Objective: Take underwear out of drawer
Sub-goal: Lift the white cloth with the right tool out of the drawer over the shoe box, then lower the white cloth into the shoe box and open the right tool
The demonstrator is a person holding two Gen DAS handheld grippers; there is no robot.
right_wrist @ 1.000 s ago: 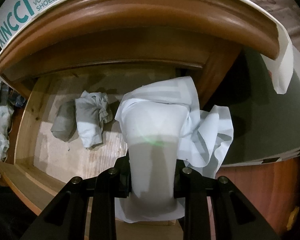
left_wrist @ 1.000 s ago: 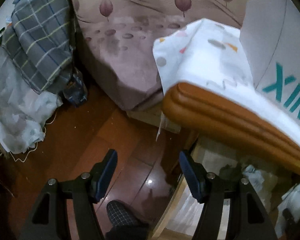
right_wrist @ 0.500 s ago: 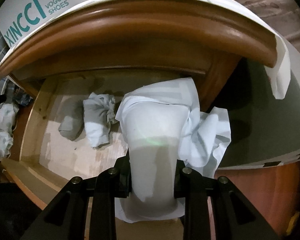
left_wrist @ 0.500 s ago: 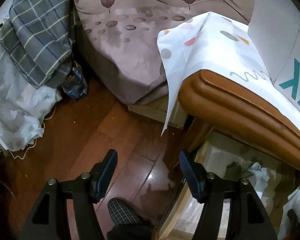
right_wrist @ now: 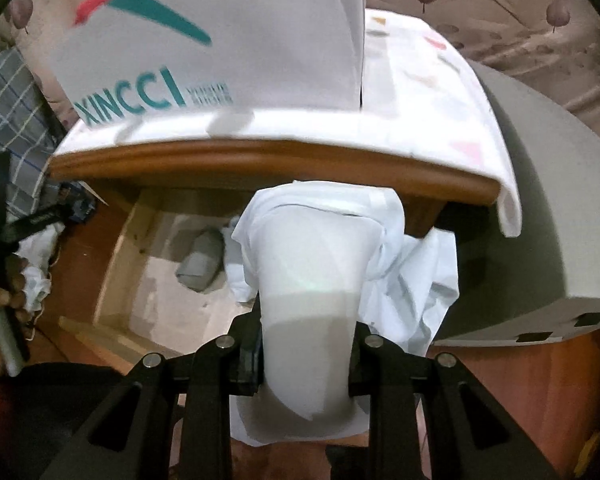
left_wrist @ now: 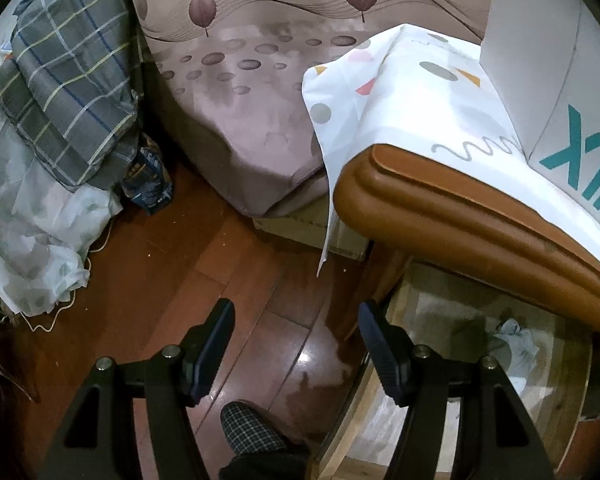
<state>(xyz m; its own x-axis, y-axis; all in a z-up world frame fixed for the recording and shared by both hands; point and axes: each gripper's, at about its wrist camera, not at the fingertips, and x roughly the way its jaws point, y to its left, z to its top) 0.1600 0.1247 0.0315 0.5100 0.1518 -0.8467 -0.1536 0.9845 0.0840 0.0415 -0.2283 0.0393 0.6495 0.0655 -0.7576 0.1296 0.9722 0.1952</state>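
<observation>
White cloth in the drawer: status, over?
Right gripper shut on white cotton underwear, above open wooden drawer. Left gripper open, empty. Orange-brown tabletop edge overhangs.

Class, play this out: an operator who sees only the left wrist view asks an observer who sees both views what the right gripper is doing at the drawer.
Operator: Is the right gripper holding anything?
Observer: Yes, the right gripper is shut on a white garment.
Operator: Is more left in the drawer?
Observer: A grey rolled item lies on the drawer floor, and a pale garment shows beside it.
Operator: What is on the cabinet top?
Observer: A white XINCCI shoe box stands on a patterned cloth.
</observation>
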